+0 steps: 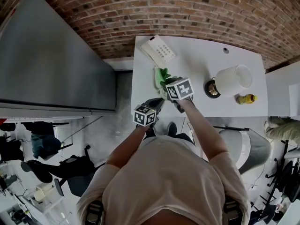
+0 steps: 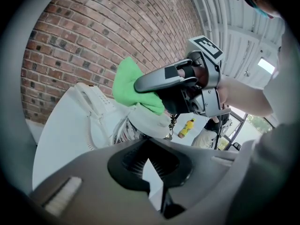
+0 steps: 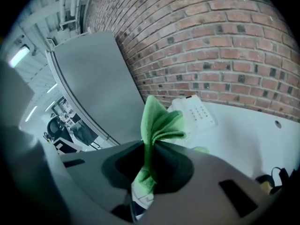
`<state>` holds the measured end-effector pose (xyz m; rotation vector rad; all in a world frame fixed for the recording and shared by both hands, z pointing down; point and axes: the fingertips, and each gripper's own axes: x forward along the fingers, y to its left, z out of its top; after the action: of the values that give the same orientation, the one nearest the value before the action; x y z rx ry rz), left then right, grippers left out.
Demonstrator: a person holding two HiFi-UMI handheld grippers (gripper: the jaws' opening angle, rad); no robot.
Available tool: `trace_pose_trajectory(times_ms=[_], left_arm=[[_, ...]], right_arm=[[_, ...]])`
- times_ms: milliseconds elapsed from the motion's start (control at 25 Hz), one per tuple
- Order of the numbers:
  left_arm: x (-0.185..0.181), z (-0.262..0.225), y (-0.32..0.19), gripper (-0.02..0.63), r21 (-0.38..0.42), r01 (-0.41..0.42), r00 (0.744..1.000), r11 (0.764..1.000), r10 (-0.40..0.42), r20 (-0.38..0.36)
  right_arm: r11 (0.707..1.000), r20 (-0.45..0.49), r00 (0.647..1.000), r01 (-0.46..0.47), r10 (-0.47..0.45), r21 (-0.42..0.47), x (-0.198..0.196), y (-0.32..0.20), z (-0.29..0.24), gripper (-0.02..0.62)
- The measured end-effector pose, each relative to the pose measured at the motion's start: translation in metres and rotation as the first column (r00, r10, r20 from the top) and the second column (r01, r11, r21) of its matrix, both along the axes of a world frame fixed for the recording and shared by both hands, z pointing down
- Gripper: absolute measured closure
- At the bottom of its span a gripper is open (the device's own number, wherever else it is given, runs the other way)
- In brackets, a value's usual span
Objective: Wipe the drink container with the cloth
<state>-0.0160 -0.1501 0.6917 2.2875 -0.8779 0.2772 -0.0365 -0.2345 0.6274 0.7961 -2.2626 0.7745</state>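
Note:
My right gripper [image 1: 168,82] hovers over the white table's [image 1: 197,60] left half, shut on a green cloth [image 1: 161,76]. The cloth [image 3: 157,125] sticks up in folds from between its jaws [image 3: 143,182]. In the left gripper view the right gripper [image 2: 154,81] holds the cloth [image 2: 129,81] up in the air. The drink container [image 1: 233,80], a white jug with a dark lid, lies on its side to the right, apart from both grippers. My left gripper [image 1: 157,104] is by the table's front edge, shut [image 2: 152,170] with nothing in it.
A white desk phone [image 1: 158,49] sits at the table's back left, with its coiled cord [image 2: 101,111] beside it. A small yellow bottle [image 1: 246,98] lies near the front right edge. A tall grey cabinet [image 1: 51,60] stands to the left, and a brick wall [image 1: 187,8] runs behind.

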Motion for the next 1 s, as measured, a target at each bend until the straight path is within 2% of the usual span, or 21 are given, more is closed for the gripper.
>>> trace_pose_trajectory(times_ms=[480,1000], left_arm=[[0.0,0.001,0.0,0.597,0.005,-0.017,1.0,1.0,0.017,0.005],[0.003,0.001,0.001,0.597,0.002,0.001,1.0,1.0,-0.001,-0.009]], right_arm=[[0.996,0.076,0.995,0.062,-0.057,-0.067,-0.021,0.029,0.002,0.56],[0.992,0.12,0.992,0.061,-0.048,-0.109,-0.02,0.06,0.004,0.56]])
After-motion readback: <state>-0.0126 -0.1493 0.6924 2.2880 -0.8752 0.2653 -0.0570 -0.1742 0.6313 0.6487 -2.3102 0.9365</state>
